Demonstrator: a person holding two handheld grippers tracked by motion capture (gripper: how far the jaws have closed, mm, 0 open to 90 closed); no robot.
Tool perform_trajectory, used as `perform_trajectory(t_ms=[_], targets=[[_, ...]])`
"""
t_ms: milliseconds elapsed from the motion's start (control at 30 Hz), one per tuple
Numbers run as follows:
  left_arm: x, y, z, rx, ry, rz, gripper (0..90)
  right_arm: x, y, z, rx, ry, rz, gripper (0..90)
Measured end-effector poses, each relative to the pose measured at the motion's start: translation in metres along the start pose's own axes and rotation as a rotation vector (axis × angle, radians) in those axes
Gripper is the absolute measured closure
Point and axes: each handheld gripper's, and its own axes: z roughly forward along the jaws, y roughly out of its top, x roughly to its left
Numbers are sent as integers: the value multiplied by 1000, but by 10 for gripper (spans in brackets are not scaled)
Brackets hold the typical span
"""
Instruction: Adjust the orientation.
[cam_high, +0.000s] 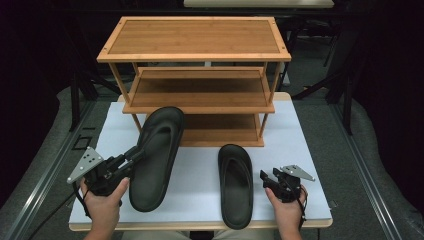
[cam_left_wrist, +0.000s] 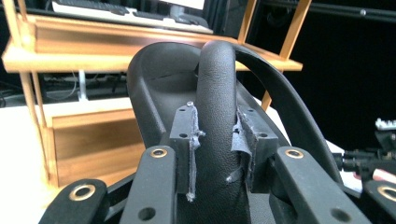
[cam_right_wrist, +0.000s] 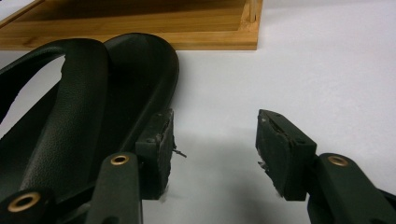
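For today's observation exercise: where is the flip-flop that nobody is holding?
In the high view the loose flip-flop lies flat on the white table, right of centre, beside the open right tongs.

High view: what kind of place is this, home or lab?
Probably a lab or data-collection bench, not a home: a white table on dark metal framing, staged with a small bamboo rack and two black sandals. In the left gripper view, a keyboard sits on a desk behind the rack.

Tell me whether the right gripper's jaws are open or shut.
Open. In the right gripper view, the right gripper has bare white table between its jaws, beside the right sandal, holding nothing.
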Motion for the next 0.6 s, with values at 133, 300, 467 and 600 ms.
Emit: perform_trajectory(t_ms=[133,300,467,600], targets=[[0,11,3,-21,12,6,703,0,0,0,2,3,2,464],[2,26,14,-46,21,18,703,0,-1,1,-8,5,5,465],[5,37,27,-50,33,21,705,-1,-1,1,-8,6,7,465],[7,45,39,-49,48,29,706,-2,0,0,1,8,7,465]])
